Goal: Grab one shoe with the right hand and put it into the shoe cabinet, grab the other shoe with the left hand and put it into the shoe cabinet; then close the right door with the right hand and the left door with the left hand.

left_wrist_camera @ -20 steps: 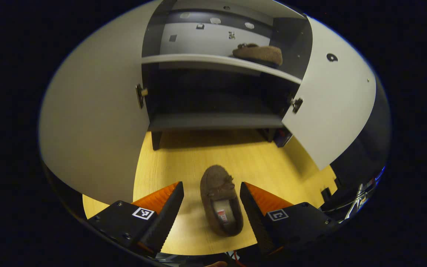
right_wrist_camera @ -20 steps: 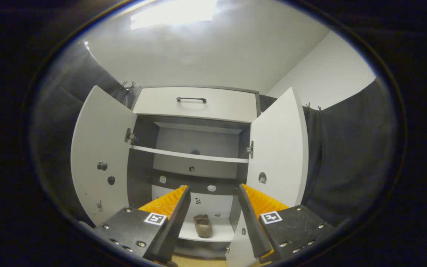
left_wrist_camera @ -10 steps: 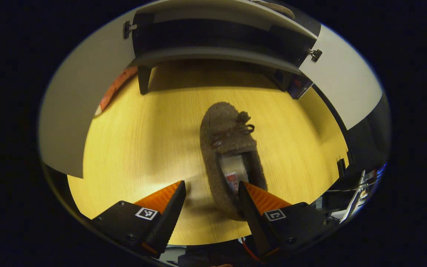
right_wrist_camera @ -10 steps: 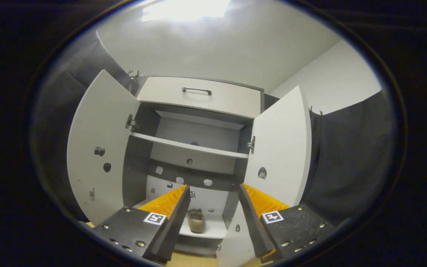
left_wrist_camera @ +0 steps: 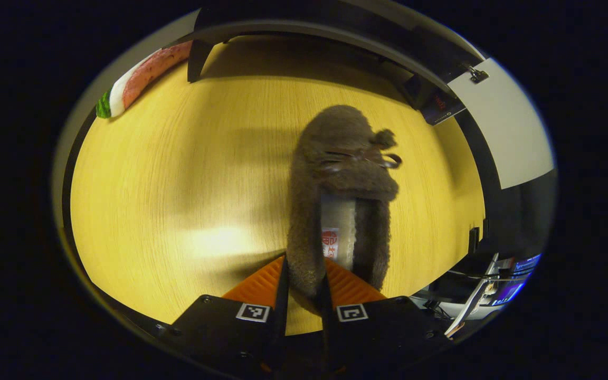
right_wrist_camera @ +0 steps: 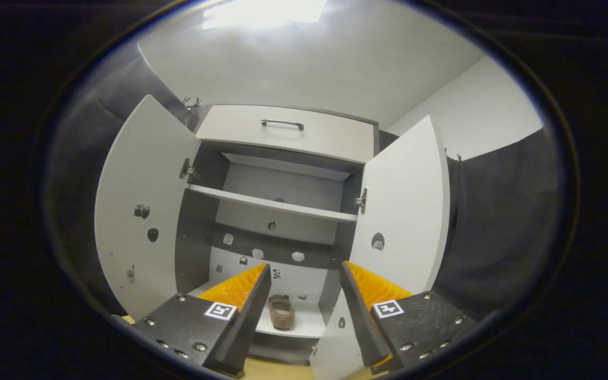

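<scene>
**A:** So what's the left gripper [left_wrist_camera: 304, 282] doing? In the left gripper view it looks pinched in tight.

**B:** Yep, its fingers are pressed onto the left side wall of the slipper [left_wrist_camera: 338, 200], right near the heel end. One finger sits outside the fuzzy wall, the other is down inside the opening. The slipper points away from the camera, toe toward the cabinet [left_wrist_camera: 335, 37], bow on top, a pale insole with a small tag showing inside.

**A:** Is it lifted or on the floor [left_wrist_camera: 177, 200]?

**B:** Can't tell, honestly. The wood floor is right under it, and there's a shadow to its left, but I wouldn't swear to contact either way.

**A:** And the right gripper [right_wrist_camera: 304, 295]?

**B:** Spread wide, nothing between the fingers. It's held back from the cabinet [right_wrist_camera: 283, 211] and aimed at it, tilted a bit upward, so you get the ceiling too.

**A:** Where's the other slipper [right_wrist_camera: 282, 312]?

**B:** In the right gripper view it's on the lower shelf [right_wrist_camera: 304, 327] inside the cabinet, toward the middle, lying lengthwise. Framed right between the spread fingers, but far off from them.

**A:** Doors?

**B:** Both swung open. Left door [right_wrist_camera: 140, 211] and right door [right_wrist_camera: 404, 211] stand out to each side. There's an upper shelf [right_wrist_camera: 272, 203] with nothing clear on it, and a drawer [right_wrist_camera: 288, 134] with a handle on top, shut.

**A:** What's that striped thing top left in the left gripper view?

**B:** Some red, white and green object [left_wrist_camera: 135, 84] on the floor by the cabinet leg. Can't make out what it is.
</scene>
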A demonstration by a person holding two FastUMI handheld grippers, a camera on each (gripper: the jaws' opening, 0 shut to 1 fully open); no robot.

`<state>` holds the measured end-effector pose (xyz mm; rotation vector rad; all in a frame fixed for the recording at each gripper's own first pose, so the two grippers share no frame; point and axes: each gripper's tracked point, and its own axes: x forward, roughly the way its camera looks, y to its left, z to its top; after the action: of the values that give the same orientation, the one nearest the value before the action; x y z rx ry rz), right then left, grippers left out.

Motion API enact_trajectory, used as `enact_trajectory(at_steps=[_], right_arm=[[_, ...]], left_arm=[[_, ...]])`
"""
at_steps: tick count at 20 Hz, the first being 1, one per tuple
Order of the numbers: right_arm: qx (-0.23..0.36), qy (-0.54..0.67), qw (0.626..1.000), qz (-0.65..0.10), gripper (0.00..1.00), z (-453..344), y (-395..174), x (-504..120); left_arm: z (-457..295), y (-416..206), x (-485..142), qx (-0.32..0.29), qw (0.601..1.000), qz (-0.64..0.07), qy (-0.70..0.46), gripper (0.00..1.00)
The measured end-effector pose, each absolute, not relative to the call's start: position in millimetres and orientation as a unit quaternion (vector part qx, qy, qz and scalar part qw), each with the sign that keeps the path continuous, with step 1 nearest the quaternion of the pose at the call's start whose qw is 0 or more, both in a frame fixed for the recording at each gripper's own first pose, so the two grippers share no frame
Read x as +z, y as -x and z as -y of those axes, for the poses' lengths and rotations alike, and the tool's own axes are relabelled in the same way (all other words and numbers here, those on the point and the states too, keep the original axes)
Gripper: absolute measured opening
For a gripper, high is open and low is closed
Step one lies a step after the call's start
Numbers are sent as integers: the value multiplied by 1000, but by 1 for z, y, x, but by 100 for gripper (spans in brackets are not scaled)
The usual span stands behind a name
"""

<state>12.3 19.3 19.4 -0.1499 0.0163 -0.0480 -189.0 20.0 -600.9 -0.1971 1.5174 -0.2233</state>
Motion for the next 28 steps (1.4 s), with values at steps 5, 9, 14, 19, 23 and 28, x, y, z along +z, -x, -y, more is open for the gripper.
enact_trajectory(at_steps=[5, 9, 14, 19, 23, 28], right_arm=[[-23, 73, 997, -4, 78, -21, -13, 19], [-23, 69, 997, -6, 78, -19, -15, 16], [-23, 55, 998, -10, 79, -19, -16, 10], [-26, 50, 998, -9, 79, -17, -14, 8], [-34, 46, 998, -5, 79, -11, -10, 11], [-52, 42, 998, -2, 79, 4, -3, 14]], left_arm=[[-27, 183, -597, -89, 722, -683, 60, 1], [-29, 185, -580, -87, 733, -673, 47, 1], [-45, 156, -526, -90, 773, -624, 70, 1], [-75, 94, -455, -100, 821, -553, 100, 1], [-85, 38, -387, -114, 855, -495, 108, 1], [-75, -26, -338, -127, 882, -436, 125, 1]])
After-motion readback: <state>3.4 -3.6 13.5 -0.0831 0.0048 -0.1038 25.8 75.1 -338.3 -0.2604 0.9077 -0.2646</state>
